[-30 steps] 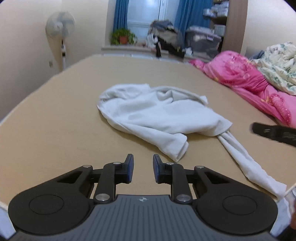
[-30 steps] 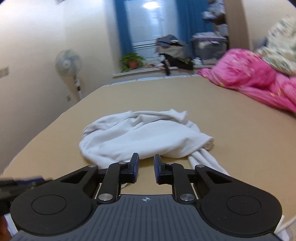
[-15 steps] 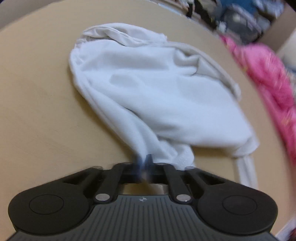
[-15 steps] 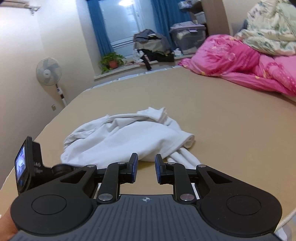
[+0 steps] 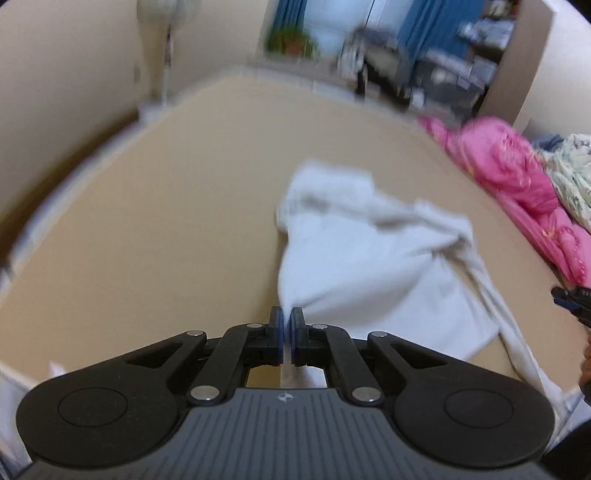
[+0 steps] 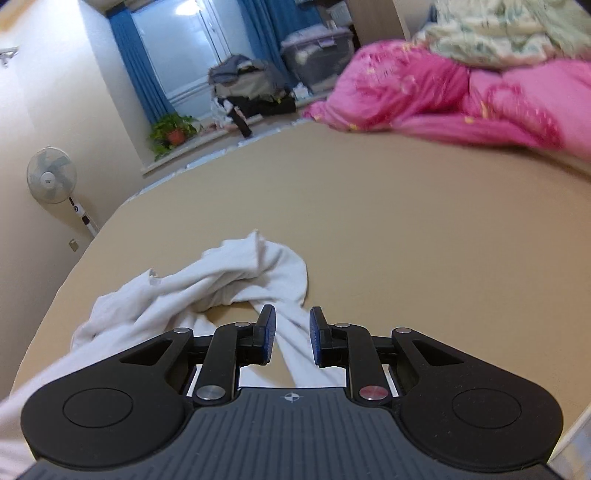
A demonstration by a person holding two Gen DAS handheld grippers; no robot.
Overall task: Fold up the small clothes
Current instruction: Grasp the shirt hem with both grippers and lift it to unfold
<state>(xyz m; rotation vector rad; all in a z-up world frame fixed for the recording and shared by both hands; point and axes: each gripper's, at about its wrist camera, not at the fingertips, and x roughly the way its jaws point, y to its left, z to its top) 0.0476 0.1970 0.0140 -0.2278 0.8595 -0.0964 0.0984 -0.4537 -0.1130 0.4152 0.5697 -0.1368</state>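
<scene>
A white garment (image 5: 369,266) lies rumpled on the tan bed surface (image 5: 166,221). My left gripper (image 5: 287,314) is shut on its near corner, and the cloth stretches away from the pads to the right. The view is blurred by motion. In the right wrist view the same garment (image 6: 229,280) is bunched at the left, with a long sleeve strip (image 6: 295,343) running toward me. My right gripper (image 6: 291,317) stands open just above that strip, and its pads do not press the cloth. The right gripper's tip (image 5: 572,301) shows at the left view's right edge.
A pink quilt (image 6: 424,96) and a floral blanket (image 6: 509,33) are heaped along the bed's right side. Beyond the bed's far edge are a standing fan (image 6: 51,181), a potted plant (image 6: 173,129) on the sill, and piled clothes with a storage box (image 6: 317,55).
My left gripper went from open to shut on the garment's near corner and drew it back and left, stretching the cloth. The right gripper shifted right and rolled, coming over the sleeve strip.
</scene>
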